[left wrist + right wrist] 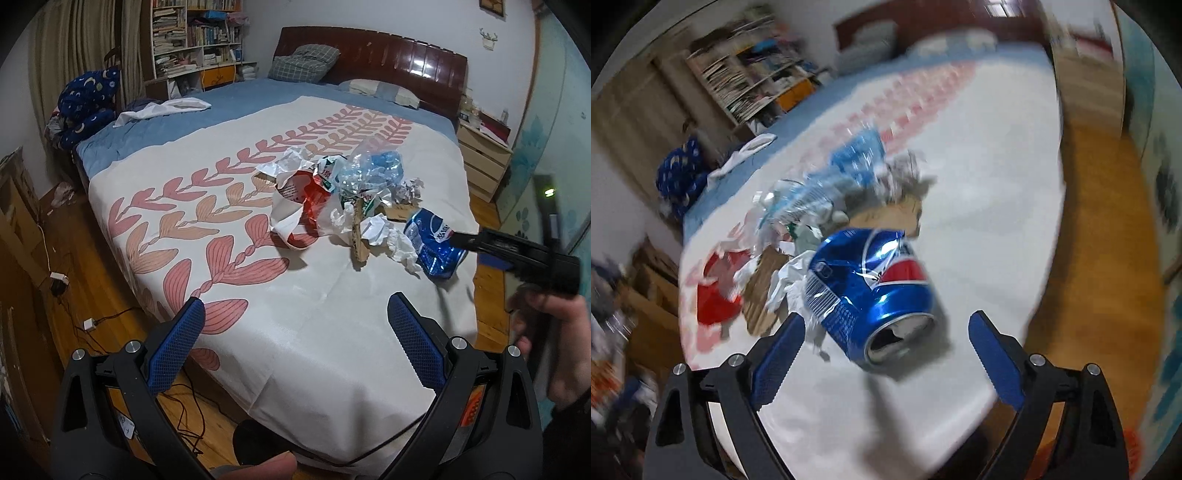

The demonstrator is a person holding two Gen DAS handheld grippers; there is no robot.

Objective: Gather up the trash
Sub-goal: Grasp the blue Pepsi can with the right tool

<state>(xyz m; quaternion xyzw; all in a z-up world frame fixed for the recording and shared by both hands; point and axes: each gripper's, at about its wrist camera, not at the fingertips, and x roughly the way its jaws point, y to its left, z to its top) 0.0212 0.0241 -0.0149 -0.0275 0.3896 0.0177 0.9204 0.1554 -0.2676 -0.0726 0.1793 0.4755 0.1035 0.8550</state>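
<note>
Crushed blue can (871, 291) on its side, mouth toward right gripper (886, 345), both grippers' jaws spread, left gripper (295, 328) empty.

I see a crushed blue Pepsi can (875, 295) with its red, white and blue emblem and a silver top. The bedspread (314, 314) is white with a pink and peach leaf pattern, over a plain blue sheet (236, 99). Both grippers' pads (177, 347) are blue with a fine grid texture. A grey checked pillow (303, 62) leans on the dark red-brown headboard (399, 55)
</note>
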